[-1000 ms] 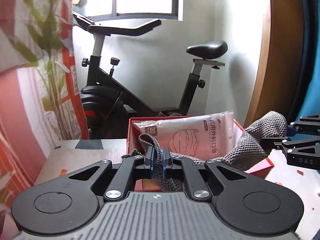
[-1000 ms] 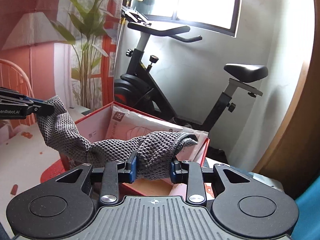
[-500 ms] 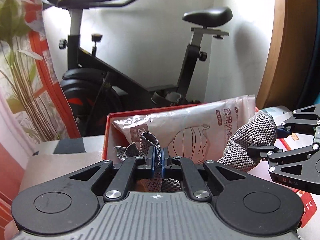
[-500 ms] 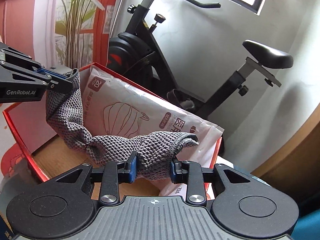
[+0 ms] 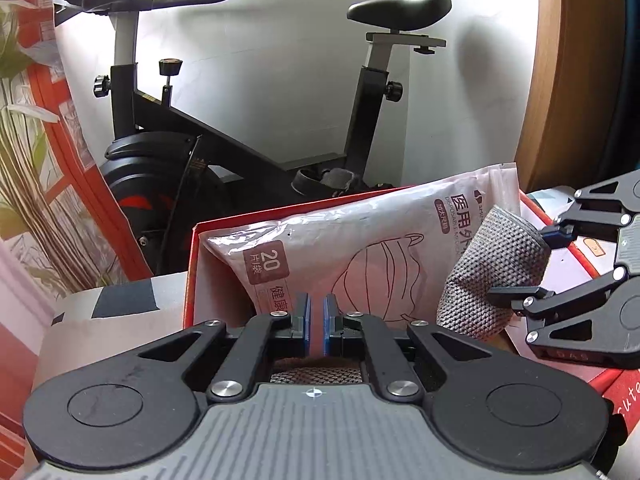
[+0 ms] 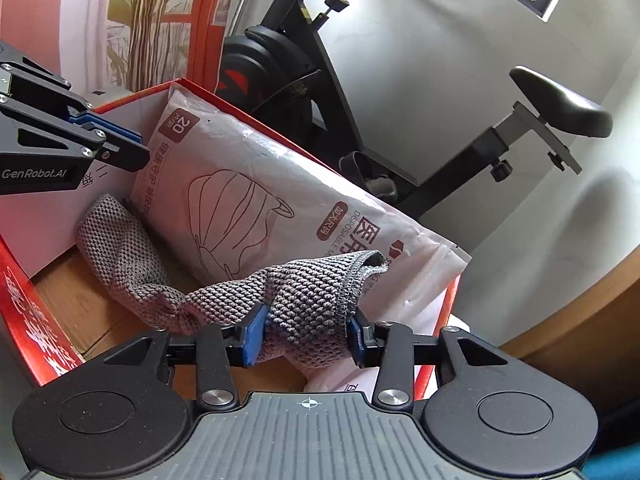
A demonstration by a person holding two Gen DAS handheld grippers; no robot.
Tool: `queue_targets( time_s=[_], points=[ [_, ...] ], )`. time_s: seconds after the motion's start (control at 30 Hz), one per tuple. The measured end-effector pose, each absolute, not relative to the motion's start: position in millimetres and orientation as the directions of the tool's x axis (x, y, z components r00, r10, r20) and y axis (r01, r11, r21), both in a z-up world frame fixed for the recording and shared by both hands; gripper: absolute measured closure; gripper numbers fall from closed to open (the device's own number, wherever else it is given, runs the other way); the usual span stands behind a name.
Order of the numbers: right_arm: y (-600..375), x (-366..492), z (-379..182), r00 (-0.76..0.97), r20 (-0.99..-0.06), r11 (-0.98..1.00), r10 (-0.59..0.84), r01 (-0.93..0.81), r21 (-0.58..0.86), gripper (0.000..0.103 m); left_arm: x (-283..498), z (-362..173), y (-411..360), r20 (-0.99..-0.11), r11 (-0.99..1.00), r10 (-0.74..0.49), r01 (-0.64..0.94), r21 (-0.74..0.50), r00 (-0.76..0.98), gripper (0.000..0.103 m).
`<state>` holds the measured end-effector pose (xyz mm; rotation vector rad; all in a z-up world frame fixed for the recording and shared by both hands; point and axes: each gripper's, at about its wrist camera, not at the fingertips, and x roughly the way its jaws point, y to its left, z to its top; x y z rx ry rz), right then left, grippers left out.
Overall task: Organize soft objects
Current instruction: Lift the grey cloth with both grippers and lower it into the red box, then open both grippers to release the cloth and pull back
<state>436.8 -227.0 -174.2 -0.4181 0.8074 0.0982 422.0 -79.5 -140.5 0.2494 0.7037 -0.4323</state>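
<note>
A grey knitted cloth (image 6: 304, 304) hangs into a red box (image 6: 24, 320). My right gripper (image 6: 306, 334) is shut on one end of the cloth; the other end (image 6: 116, 244) rests on the box's floor. The cloth also shows in the left wrist view (image 5: 488, 276), held by the right gripper (image 5: 524, 264). My left gripper (image 5: 316, 318) has its jaws slightly apart and holds nothing; it hovers over the box's left part (image 5: 192, 280), and shows in the right wrist view (image 6: 132, 148). A white face-mask packet (image 6: 280, 208) leans against the box's back wall.
A black exercise bike (image 5: 192, 148) stands behind the box against a white wall. A plant-print red curtain (image 5: 28, 168) is at the left. A wooden panel (image 5: 560, 80) rises at the right. The box sits on a pale table (image 5: 112, 320).
My left gripper has let go of the cloth's end, which dropped into the box. Both grippers have moved lower and closer to the box. The right gripper still grips the cloth.
</note>
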Motion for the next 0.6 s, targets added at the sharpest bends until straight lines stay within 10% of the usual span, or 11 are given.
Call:
queue_targets(
  time_s=[0.27,0.43,0.6],
  points=[
    [-244,413,-138,0.754,-0.655,0.942,-0.048,-0.185,-0.281,0.042,399,-120,-64,-0.605,0.901,-0.309,0.429,0.06,0.734,0.089],
    [-253,380,-108,0.799,-0.601,0.964,0.033,-0.185,-0.193,0.009,371,-98,-50,-0.532,0.908,-0.329,0.416,0.047,0.78,0.045],
    [-253,337,-82,0.86,-0.508,0.975,0.046,-0.149,-0.164,0.0,328,-74,-37,-0.456,0.915,-0.331,0.4,0.061,0.826,0.0]
  ],
)
